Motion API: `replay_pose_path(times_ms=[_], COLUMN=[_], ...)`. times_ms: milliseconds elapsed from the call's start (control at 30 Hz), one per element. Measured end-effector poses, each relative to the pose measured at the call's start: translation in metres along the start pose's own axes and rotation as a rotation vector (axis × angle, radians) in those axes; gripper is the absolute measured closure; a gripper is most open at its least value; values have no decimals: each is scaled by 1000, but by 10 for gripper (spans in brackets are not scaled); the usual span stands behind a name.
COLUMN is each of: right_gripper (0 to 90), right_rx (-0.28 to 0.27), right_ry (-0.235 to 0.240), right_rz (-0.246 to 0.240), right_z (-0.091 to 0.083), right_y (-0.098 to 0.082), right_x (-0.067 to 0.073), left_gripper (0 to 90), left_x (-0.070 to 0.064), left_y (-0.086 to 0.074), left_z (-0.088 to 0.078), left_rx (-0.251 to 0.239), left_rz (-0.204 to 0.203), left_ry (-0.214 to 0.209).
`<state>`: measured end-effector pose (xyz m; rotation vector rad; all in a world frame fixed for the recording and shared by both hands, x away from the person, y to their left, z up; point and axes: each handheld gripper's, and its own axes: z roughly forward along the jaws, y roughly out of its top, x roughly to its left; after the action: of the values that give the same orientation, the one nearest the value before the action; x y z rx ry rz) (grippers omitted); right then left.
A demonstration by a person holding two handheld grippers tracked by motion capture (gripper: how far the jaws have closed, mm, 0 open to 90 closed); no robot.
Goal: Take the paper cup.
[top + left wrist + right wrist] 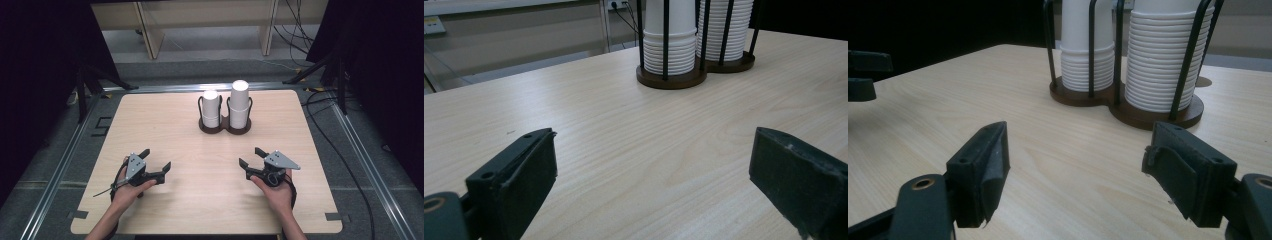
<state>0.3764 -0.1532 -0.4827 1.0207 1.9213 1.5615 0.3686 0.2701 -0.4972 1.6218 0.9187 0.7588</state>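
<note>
Two stacks of white paper cups, shorter stack (pixel 211 107) left, taller stack (pixel 239 102) right, side by side in one dark double-ring wire holder (pixel 225 127) at far centre of light wooden table (pixel 200 195). Left gripper (pixel 156 164) and right gripper (pixel 250 157): jaws wide apart, holding nothing, near table's front edge

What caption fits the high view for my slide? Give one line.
Two open hand-held grippers, left and right, rest on a wooden table before a two-slot holder of stacked white paper cups.
</note>
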Motion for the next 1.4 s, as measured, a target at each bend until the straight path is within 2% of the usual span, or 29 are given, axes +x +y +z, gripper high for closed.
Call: replay_pose_path(times_ms=[33, 100, 167, 200, 233, 267, 300, 333, 367, 400, 433, 500, 567, 600, 633, 700, 733, 767, 833, 900, 933, 967, 1000, 1033, 1067, 1100, 1200, 1333, 1400], right_gripper=[250, 245, 246, 246, 246, 249, 250, 252, 253, 255, 255, 259, 259, 260, 260, 261, 262, 263, 266, 268, 273, 273, 277, 278, 280, 281, 285, 289, 295], right_rx=[-7, 1, 10, -9, 7, -8, 8, -14, -19, -7, -7, -43, -35, -60, -60, -62, -59, -71, -59, -51, -68, -68, -45, -59, -44, -33, -31, -33, -31], right_ry=[-6, -12, -4, -10, -12, -15, -20, -21, -9, -16, -16, -14, -21, -19, -19, -24, -23, -13, -22, -25, -25, -25, -8, 0, -2, 6, 9, 24, 18], right_rz=[12, 2, -3, -5, -13, -11, -12, -37, -44, -20, -20, -51, -51, -52, -52, -65, -52, -68, -69, -62, -92, -92, -75, -75, -103, -80, -91, -97, -88], right_z=[0, -1, -2, 0, -1, 0, -1, 1, 2, 2, 2, 4, 4, 7, 7, 8, 11, 14, 19, 21, 28, 28, 33, 37, 40, 43, 51, 61, 72], right_y=[0, -1, 1, 1, 4, 5, 9, 11, 15, 18, 18, 28, 32, 40, 40, 47, 54, 56, 62, 64, 68, 68, 72, 73, 76, 77, 82, 87, 93], right_x=[0, -1, -1, -1, -1, -1, 0, -1, 0, 3, 3, 3, 4, 5, 5, 4, 5, 4, 3, 3, 1, 1, 2, 3, 2, 4, 4, 6, 8], left_gripper=[44, 40, 35, 31, 31, 32, 33, 33, 34, 34, 36, 41, 41, 40, 40, 40, 43, 50, 54, 58, 65, 68, 71, 73, 76, 76, 76, 75, 81], left_x=[0, -1, -2, -2, -3, -5, -6, -7, -8, -10, -10, -15, -17, -19, -19, -21, -21, -23, -24, -24, -24, -24, -25, -24, -24, -23, -22, -21, -22], left_y=[0, 0, 1, 2, 2, 4, 5, 8, 11, 14, 14, 24, 27, 30, 32, 35, 36, 39, 41, 42, 43, 44, 46, 48, 50, 51, 55, 56, 59], left_z=[0, 1, 1, 4, 7, 10, 13, 19, 21, 25, 25, 37, 41, 47, 53, 62, 68, 78, 89, 94, 98, 103, 110, 115, 118, 121, 130, 140, 150], left_rx=[0, -9, 7, -1, -7, -1, -5, -13, -10, -19, -19, -31, -28, -23, -30, -22, -24, -22, -15, -4, -5, -8, -3, -9, -12, -14, -3, -3, 17], left_rz=[-2, -4, 7, 9, 13, 22, 33, 55, 59, 65, 65, 81, 87, 102, 125, 131, 131, 130, 133, 132, 129, 127, 129, 129, 128, 133, 118, 131, 126], left_ry=[-3, 5, -7, -13, -16, -27, -31, -41, -46, -55, -55, -80, -87, -95, -109, -113, -115, -124, -132, -131, -135, -130, -123, -122, -123, -123, -126, -125, -129])
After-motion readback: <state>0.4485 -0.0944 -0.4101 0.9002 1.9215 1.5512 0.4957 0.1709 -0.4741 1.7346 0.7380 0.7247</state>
